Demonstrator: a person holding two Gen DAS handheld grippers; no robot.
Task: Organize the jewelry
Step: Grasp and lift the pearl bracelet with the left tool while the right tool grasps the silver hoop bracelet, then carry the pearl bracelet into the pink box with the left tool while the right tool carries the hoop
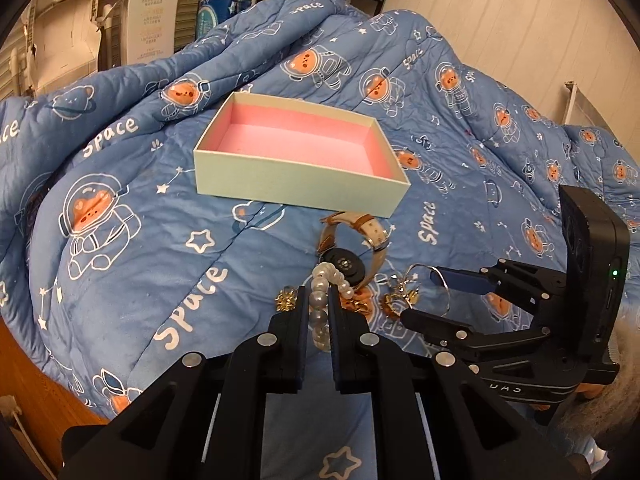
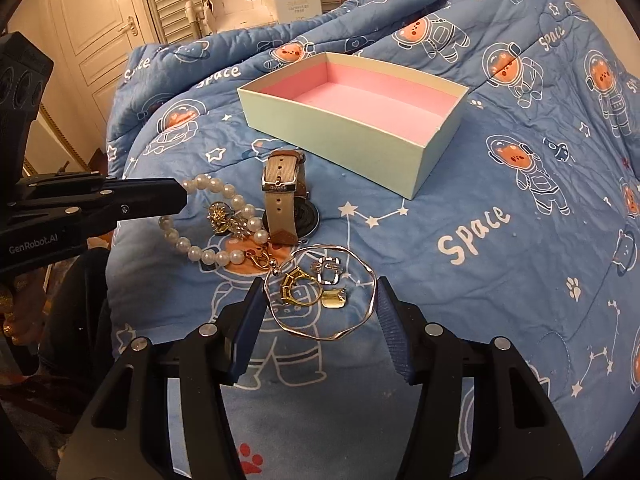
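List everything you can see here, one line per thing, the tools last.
box: one, pale green outside, pink inside, nothing in it, on the quilt beyond the jewelry.
quilt: one, blue with astronaut bears.
watch: one, beige strap, dark face, just before the box.
pearl bracelet: one, white, left of the watch.
bangle: one, thin silver, nearest the right tool.
rings and charms: several, gold and silver, inside the bangle.
gold brooch: one, inside the pearl loop.
left tool: black, shut on the pearl bracelet.
right tool: black, fingers either side of the bangle.

Blue quilt [image 2: 500, 240]: box [image 2: 340, 128], watch [image 2: 282, 188], rings [image 2: 304, 286].
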